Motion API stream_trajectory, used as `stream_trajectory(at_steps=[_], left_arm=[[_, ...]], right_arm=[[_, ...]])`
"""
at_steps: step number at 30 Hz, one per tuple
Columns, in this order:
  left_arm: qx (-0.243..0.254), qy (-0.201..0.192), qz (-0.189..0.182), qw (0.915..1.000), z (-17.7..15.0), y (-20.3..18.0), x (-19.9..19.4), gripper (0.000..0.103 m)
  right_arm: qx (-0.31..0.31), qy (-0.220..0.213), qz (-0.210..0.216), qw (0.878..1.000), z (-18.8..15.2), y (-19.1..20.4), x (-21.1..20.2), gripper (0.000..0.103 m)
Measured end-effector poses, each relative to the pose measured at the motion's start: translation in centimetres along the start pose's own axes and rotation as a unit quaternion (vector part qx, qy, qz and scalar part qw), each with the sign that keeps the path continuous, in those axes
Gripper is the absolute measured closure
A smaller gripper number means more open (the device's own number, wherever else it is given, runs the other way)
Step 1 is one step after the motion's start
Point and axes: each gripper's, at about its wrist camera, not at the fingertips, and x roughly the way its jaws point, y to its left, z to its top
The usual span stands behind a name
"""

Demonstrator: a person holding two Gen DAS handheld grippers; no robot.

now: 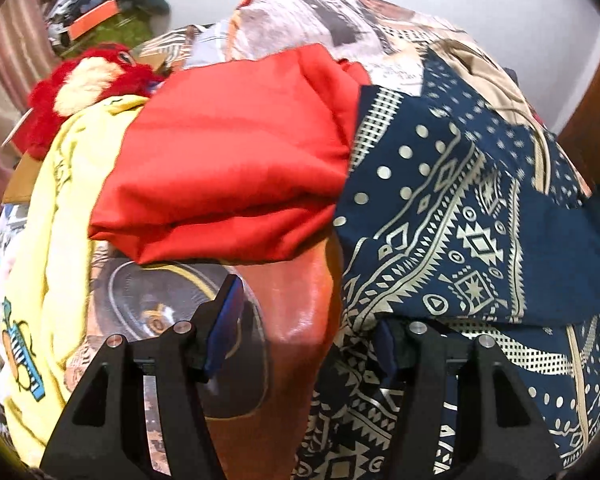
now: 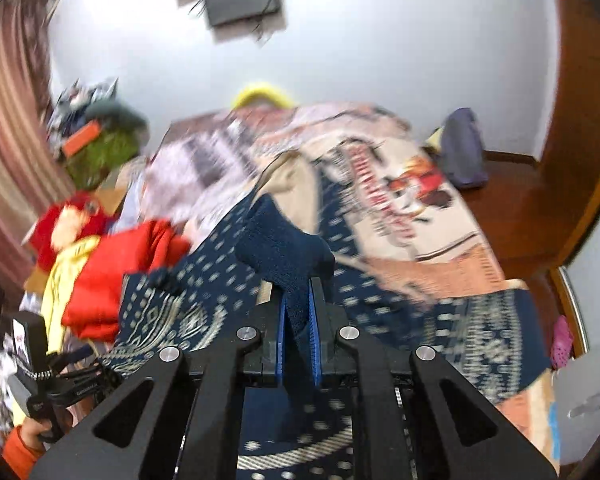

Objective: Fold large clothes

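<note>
Crowding the navy patterned cloth point(image 1: 480, 216): folded red garment point(image 1: 228, 168), yellow shirt point(image 1: 48, 240), red plush point(image 1: 84, 84).

Navy garment point(image 1: 480, 216) printed with cream dots and geometric bands; spread rumpled across the bed, partly folded over itself; one bunched edge point(image 2: 288, 256) lifted upright, pinched in the right gripper point(image 2: 298, 320); left border lying just beside a folded red garment point(image 1: 228, 176).

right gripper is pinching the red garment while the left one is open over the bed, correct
Not quite: the right gripper is pinching the navy patterned cloth, as the right wrist view shows. The left gripper is open.
</note>
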Motion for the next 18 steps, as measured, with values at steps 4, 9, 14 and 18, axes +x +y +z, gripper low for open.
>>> stream_trajectory(at_steps=[4,9,14,18], left_arm=[[-0.02,0.002,0.01,0.9997,-0.4,0.9,-0.1,0.043],[-0.031,0.008,0.013,0.9994,-1.0,1.2,0.2,0.039],[-0.012,0.017,0.021,0.9996,-1.6,0.6,0.2,0.038],[0.007,0.019,0.02,0.9996,-2.0,0.4,-0.6,0.038]], right_arm=[[0.036,0.0,-0.019,0.999,-0.8,-3.3,-0.7,0.094],[0.076,0.057,-0.025,0.995,-4.0,-6.8,1.4,0.094],[0.116,0.137,-0.029,0.983,-8.2,-9.3,4.4,0.094],[0.135,0.175,-0.03,0.975,-10.5,-11.0,4.9,0.093]])
